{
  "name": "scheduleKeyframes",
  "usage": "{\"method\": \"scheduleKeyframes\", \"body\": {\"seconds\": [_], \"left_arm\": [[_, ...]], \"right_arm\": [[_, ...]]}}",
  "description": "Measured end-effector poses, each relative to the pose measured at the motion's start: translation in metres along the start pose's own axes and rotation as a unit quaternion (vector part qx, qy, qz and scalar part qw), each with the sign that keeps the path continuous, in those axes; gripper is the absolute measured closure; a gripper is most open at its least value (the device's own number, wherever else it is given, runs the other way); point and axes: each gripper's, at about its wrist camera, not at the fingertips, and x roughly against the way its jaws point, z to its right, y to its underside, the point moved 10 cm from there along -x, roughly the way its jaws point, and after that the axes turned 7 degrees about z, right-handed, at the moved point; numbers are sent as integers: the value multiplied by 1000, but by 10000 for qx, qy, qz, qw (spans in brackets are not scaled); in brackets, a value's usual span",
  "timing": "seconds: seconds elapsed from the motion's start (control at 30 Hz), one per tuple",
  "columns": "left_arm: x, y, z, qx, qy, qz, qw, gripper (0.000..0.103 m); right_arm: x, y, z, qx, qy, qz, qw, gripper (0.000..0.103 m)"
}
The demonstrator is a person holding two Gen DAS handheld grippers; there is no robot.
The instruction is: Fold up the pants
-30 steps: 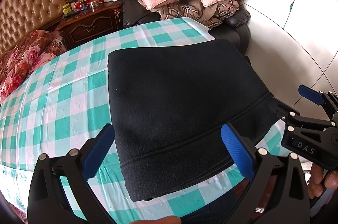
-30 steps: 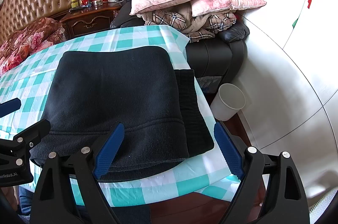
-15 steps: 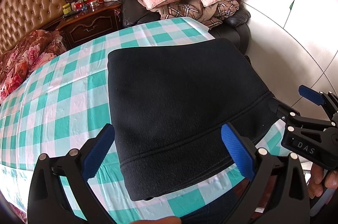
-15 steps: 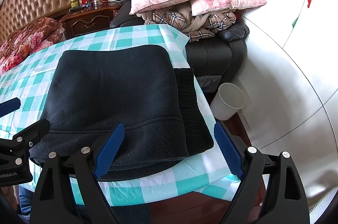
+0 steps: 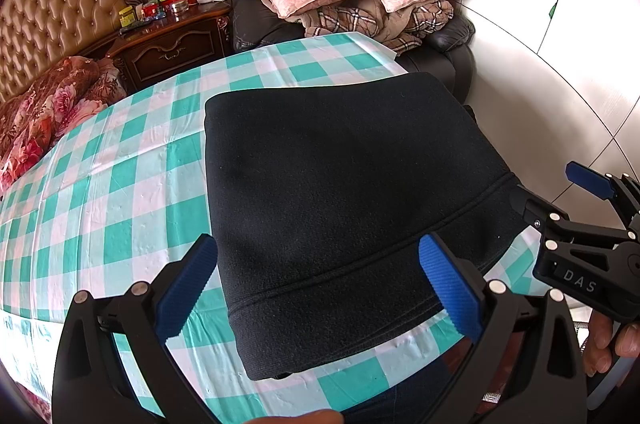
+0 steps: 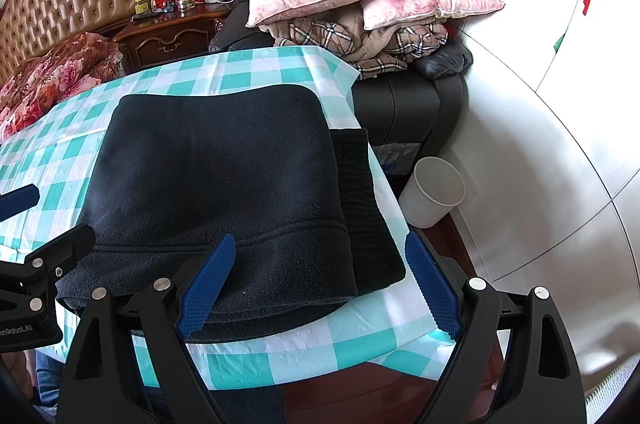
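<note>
Black fleece pants (image 5: pixel 344 207), folded into a thick rectangle, lie unmoved on the teal-checked worktop (image 5: pixel 120 183) near its edge. Left gripper (image 5: pixel 320 288) and right gripper (image 6: pixel 316 284) still hover, jaws spread, holding nothing.

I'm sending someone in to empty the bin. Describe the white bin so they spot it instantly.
Start at the table with the teal-and-white checked cloth, where the folded black fleece pants lie. Off its right edge, on the floor before the black leather armchair, stands the white plastic waste bin. It is the only plain white, open-topped container there.
</note>
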Motion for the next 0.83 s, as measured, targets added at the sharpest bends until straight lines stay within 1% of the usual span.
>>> {"method": "scheduleKeyframes", "body": {"seconds": [0.37,0.43,0.53,0.67,0.73,0.83], "left_arm": [[-1,2,-1,1,3,-3,10000,2],[0,2,0,-10,66,58,10000,2],[-1,5,0,-46,24,111,9999,2],[-5,8,0,79,121,1,9999,2],[-4,7,-1,50,53,37,10000,2],[-4,7,-1,50,57,13,10000,2]], "right_arm": [[0,1,-1,0,-1,-3,10000,20],[0,1,-2,2,1,-6,10000,20],[-1,1,-1,2,-3,-5,10000,20],[-1,1,0,-5,-1,-4,10000,20],[-1,3,-1,-19,5,-4,10000,20],[-2,6,-2,-44,7,1,10000,20]]}}
